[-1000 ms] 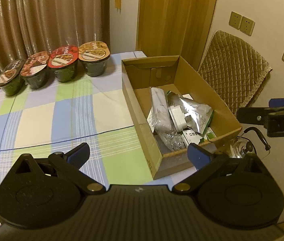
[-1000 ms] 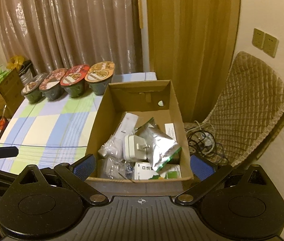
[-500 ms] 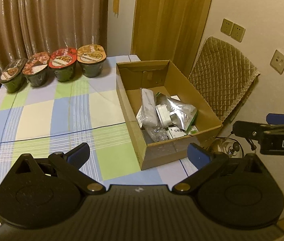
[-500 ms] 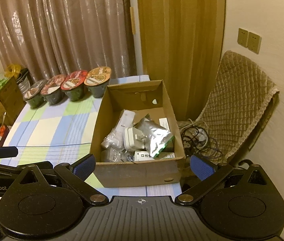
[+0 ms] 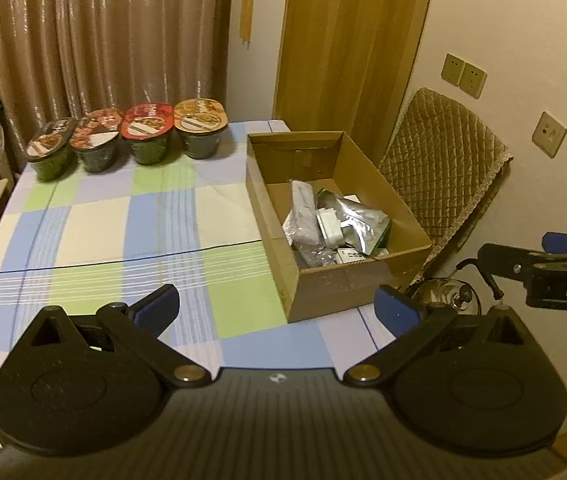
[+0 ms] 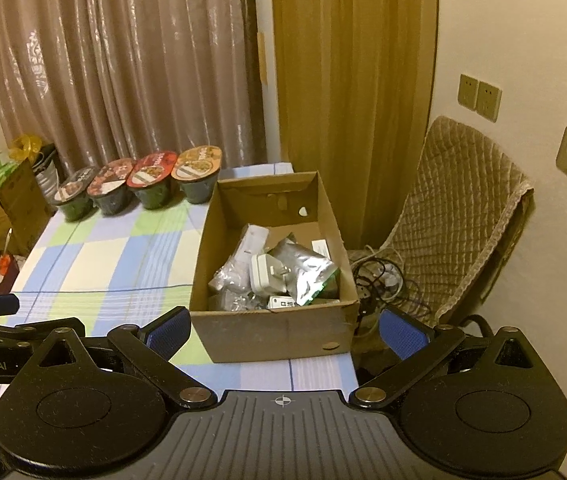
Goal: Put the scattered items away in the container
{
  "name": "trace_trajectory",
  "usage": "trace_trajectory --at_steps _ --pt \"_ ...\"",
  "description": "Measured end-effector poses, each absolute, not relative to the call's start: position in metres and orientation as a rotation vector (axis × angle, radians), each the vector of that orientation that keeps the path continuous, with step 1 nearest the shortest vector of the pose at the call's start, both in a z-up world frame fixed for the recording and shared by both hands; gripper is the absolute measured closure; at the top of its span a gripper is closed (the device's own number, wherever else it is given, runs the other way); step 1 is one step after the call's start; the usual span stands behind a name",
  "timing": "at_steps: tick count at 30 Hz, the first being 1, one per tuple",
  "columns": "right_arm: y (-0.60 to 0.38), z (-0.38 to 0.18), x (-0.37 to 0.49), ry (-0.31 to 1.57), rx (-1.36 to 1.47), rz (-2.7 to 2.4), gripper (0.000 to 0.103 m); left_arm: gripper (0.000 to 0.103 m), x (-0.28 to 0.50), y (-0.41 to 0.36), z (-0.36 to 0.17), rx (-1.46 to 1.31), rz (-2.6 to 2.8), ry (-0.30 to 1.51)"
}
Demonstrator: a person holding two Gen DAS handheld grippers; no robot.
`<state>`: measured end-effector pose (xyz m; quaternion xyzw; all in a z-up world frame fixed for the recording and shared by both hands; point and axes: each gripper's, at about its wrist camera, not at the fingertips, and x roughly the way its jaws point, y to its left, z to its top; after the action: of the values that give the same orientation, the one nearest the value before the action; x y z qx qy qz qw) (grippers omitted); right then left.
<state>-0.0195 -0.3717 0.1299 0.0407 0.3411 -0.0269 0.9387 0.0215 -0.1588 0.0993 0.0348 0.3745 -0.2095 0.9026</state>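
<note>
While both grippers hung back from the bench (image 5: pixel 95 236), nothing was held in either: the left gripper (image 5: pixel 277 306) had its blue-padded fingers (image 5: pixel 159 308) spread wide apart and empty, and the right gripper (image 6: pixel 285 330) stood equally wide and empty. The cardboard box (image 6: pixel 275 332), the container, sat at the bench's right edge, close to the near right corner. Inside it lay a crinkled silver foil pouch (image 6: pixel 303 266), a white plug adapter (image 6: pixel 267 278) with metal prongs, clear plastic bags (image 6: pixel 231 280) and small printed cartons (image 6: pixel 281 302), loosely heaped. No loose small items showed on the checked tablecloth, so the tidying looked nearly or fully done.

Four instant noodle bowls (image 5: pixel 131 136) stood in a row at the far edge, dark tapered tubs with glossy sealed lids. If they were meant to go in, trouble seemed likely: the lids are slick and wide, the tubs taper, so a two-finger hold might slip or crush the thin wall. The box is light corrugated card with its right wall flush with the bench's edge; a nudge from the left could push it off towards the tangled cables (image 6: pixel 383 276) on the floor. The heap inside already rode high, and the foil pouch could slide out. The soft cloth might also drag and ruck under a pushed object. A quilted chair (image 6: pixel 463 208) stood beside the bench.
</note>
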Motion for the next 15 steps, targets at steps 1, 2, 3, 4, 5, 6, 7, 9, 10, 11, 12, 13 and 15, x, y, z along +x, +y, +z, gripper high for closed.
trace_trajectory --at_steps 1,2,3,4,5,6,7,9,10,11,12,13,15 --pt "-0.37 0.131 -0.022 0.695 0.087 -0.053 0.0 0.001 0.019 -0.157 0.1 0.067 -0.432 0.773" --pt "-0.369 0.133 -0.024 0.695 0.097 -0.05 0.0 0.001 0.017 -0.154 0.101 0.058 -0.434 0.775" --pt "-0.368 0.134 -0.026 0.696 0.11 -0.046 0.0 0.001 0.015 -0.152 0.102 0.047 -0.439 0.781" --pt "-0.367 0.135 -0.029 0.697 0.121 -0.04 0.0 0.001 0.014 -0.15 0.102 0.039 -0.444 0.787" --pt "-0.365 0.136 -0.031 0.696 0.127 -0.038 0.0 0.001 0.012 -0.147 0.103 0.033 -0.446 0.79" --pt "-0.363 0.137 -0.033 0.696 0.127 -0.038 0.0 0.001 0.01 -0.146 0.103 0.033 -0.444 0.788" --pt "-0.362 0.138 -0.035 0.695 0.125 -0.038 0.0 0.001 0.008 -0.144 0.104 0.035 -0.441 0.787" --pt "-0.359 0.14 -0.04 0.692 0.123 -0.035 0.0 0.001 0.005 -0.14 0.105 0.032 -0.439 0.789" --pt "-0.358 0.141 -0.042 0.689 0.123 -0.036 0.0 0.001 0.003 -0.138 0.106 0.027 -0.437 0.789" --pt "-0.357 0.143 -0.044 0.685 0.12 -0.037 0.0 0.001 0.002 -0.136 0.106 0.024 -0.435 0.789" --pt "-0.357 0.144 -0.047 0.681 0.116 -0.04 0.0 0.001 0.0 -0.134 0.108 0.022 -0.434 0.787" --pt "-0.356 0.145 -0.048 0.678 0.113 -0.044 0.0 0.001 -0.001 -0.132 0.109 0.022 -0.429 0.784" --pt "-0.356 0.149 -0.053 0.679 0.105 -0.05 0.0 0.001 -0.003 -0.13 0.11 0.033 -0.427 0.783"
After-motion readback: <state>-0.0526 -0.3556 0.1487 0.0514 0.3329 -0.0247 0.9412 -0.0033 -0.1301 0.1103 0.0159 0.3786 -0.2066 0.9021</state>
